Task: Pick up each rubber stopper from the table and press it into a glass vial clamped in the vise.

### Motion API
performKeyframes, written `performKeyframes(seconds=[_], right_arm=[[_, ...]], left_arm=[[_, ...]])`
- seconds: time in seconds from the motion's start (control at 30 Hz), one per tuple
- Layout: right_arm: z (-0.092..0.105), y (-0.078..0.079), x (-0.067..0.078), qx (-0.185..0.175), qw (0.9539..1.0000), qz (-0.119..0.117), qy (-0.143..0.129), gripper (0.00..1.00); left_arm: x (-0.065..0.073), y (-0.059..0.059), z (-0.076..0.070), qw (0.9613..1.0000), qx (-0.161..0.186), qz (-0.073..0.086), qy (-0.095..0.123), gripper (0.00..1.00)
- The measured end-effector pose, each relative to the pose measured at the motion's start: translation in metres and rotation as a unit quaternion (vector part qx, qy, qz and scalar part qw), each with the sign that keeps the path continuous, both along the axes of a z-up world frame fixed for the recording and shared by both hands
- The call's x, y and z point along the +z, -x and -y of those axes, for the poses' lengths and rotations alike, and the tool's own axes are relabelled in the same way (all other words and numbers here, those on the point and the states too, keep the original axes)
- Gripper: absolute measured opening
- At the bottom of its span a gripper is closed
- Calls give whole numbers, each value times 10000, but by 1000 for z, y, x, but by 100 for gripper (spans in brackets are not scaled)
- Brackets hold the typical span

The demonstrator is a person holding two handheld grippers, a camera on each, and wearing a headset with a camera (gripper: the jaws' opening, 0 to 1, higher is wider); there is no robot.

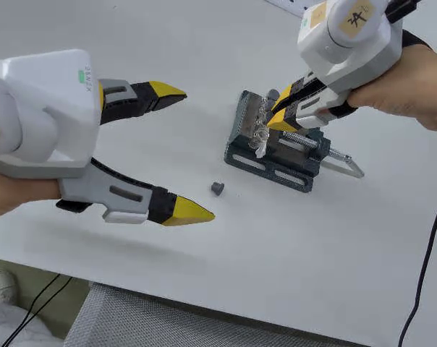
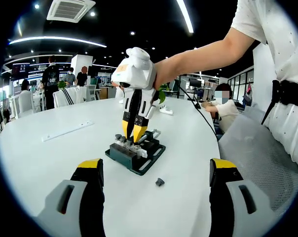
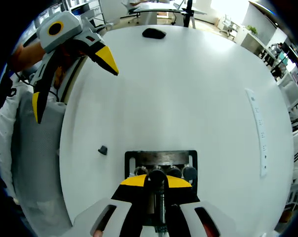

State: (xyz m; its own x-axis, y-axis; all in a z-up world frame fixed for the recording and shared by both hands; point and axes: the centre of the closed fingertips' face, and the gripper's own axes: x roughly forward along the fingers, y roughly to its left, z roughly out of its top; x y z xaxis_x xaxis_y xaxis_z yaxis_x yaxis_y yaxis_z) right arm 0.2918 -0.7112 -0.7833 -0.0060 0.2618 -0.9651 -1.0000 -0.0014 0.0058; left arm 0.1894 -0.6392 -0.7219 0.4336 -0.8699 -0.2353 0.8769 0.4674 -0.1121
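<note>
1. Starting at the left of the head view, the left gripper (image 1: pixel 182 152) hangs over the white table (image 1: pixel 312 238). Its two yellow-tipped jaws are spread wide with nothing between them, so it is released.
2. In the left gripper view the same jaws rise at both sides of the bottom, far apart, and they look toward the vise (image 2: pixel 136 154).
3. A loose stopper (image 1: pixel 217 189), small and dark grey, lies on the table between the lower jaw tip of the left gripper and the vise, apart from both. In the left gripper view it (image 2: pixel 160 181) lies in front of the vise. In the right gripper view it (image 3: pixel 102 149) lies to the left of the vise.
4. The dark vise stands on the table near the middle of the head view. A row of glass vials (image 1: pixel 260 137) is clamped between its plates.
5. In the right gripper view some vials carry dark fitted stoppers (image 3: pixel 173 171) in their mouths.
6. The right gripper (image 1: pixel 278 119) hangs over the vise from the upper right. Its jaws are clenched on a held stopper (image 3: pixel 157 176), directly above the row of vials. I cannot tell if this stopper touches a vial.
7. A black cable (image 1: pixel 428 246) runs down the right edge of the head view.
</note>
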Motion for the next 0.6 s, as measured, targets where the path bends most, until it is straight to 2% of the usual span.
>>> performKeyframes(seconds=[0.37, 0.6], right_arm=[[-3, -2, 4, -96, 9998, 74, -148, 11], [-2, -4, 11, -152, 9994, 111, -283, 4]], left_arm=[[0, 1, 1, 10000, -14, -10, 0, 87], [-1, 1, 2, 10000, -32, -16, -9, 87]])
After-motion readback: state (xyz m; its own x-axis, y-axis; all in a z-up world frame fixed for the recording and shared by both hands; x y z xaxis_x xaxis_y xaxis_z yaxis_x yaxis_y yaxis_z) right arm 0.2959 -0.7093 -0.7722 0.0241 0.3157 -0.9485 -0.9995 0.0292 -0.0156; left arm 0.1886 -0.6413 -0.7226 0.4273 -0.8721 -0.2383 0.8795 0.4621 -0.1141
